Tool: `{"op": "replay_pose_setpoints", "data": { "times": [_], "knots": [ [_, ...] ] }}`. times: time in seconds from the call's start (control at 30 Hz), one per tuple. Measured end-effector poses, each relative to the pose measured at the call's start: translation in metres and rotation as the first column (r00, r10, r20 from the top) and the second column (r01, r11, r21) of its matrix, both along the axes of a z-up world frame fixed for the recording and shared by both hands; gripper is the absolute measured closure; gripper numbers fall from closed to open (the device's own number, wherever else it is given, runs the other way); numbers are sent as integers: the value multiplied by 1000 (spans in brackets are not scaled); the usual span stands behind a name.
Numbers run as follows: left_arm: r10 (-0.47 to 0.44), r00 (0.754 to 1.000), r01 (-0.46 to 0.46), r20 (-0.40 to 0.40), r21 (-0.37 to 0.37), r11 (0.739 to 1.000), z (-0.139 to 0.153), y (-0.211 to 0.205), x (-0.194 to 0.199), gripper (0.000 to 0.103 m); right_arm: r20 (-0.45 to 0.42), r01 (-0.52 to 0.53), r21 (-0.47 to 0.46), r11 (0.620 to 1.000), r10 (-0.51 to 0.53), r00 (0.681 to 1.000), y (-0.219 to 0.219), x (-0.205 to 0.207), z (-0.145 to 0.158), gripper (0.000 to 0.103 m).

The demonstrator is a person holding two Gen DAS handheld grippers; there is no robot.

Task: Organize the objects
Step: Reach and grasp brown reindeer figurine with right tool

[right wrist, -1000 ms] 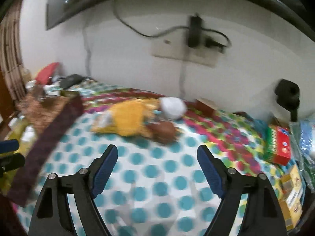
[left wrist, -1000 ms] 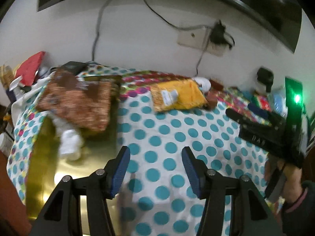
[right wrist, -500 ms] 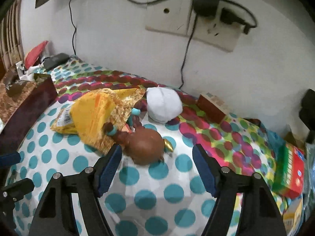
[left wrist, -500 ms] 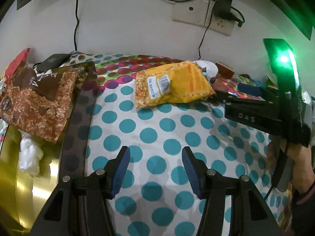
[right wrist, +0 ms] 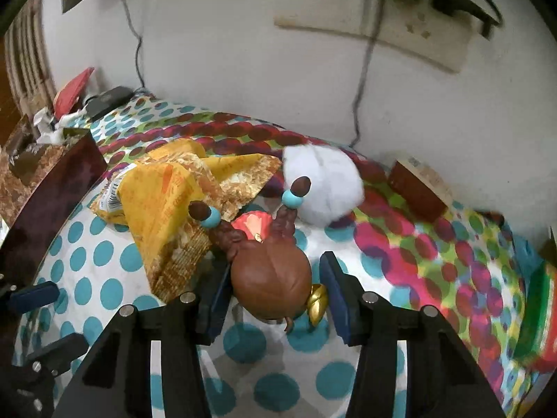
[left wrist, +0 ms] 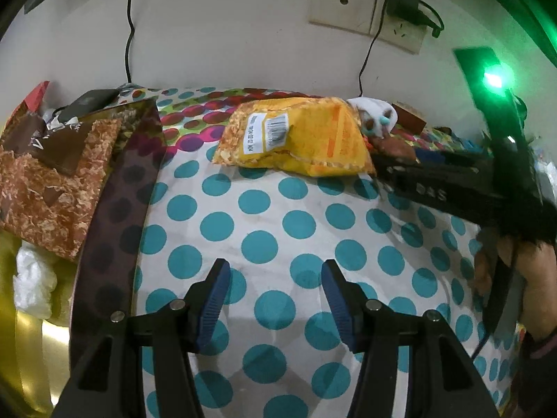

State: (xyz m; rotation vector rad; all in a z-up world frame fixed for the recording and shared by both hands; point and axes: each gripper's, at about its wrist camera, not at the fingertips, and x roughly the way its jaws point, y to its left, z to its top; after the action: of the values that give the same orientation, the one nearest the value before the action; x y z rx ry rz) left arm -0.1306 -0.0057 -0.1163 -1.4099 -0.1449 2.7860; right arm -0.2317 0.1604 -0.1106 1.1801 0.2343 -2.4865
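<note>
A brown doll head [right wrist: 271, 278] with braids tipped in blue beads lies on the polka-dot cloth [right wrist: 104, 261]. It sits between the fingers of my right gripper [right wrist: 276, 292], whose jaws are closing. The left pad is at the head's side, and the right pad stands just off it beside a gold earring [right wrist: 317, 301]. A yellow snack packet [right wrist: 167, 202] and a white ball [right wrist: 323, 184] lie just beyond. My left gripper [left wrist: 275, 299] hangs open and empty over the cloth, with the yellow packet [left wrist: 296, 136] further ahead.
A maroon box [left wrist: 115, 209] with a brown snack bag [left wrist: 52, 174] stands at the left. A small brown box [right wrist: 417, 188] sits by the wall and a green-red carton [right wrist: 536, 313] lies at the right. Cables hang from the wall socket [right wrist: 383, 17]. A hand [left wrist: 536, 278] holds the right gripper.
My right gripper has moved forward and down onto the doll head and its jaws have narrowed around it. My left gripper came forward towards the yellow packet, then stayed still.
</note>
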Motion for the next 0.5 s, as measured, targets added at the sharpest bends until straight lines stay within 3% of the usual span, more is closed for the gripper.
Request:
{"op": "replay_pose_setpoints", "data": {
  "times": [0.23,0.4,0.5],
  "knots": [
    [-13,1000,13,-6,-16,1000,-2,8,-7,47,10,84,-16,996,-84,996,33,44,0,56],
    [-50,998,43,-48,-139,989,0,28,-16,47,21,109,-30,994,-109,994,46,75,-1,56],
    [-99,991,75,-90,-244,967,3,43,-21,47,30,104,-14,995,-103,994,44,78,-2,56]
  ]
}}
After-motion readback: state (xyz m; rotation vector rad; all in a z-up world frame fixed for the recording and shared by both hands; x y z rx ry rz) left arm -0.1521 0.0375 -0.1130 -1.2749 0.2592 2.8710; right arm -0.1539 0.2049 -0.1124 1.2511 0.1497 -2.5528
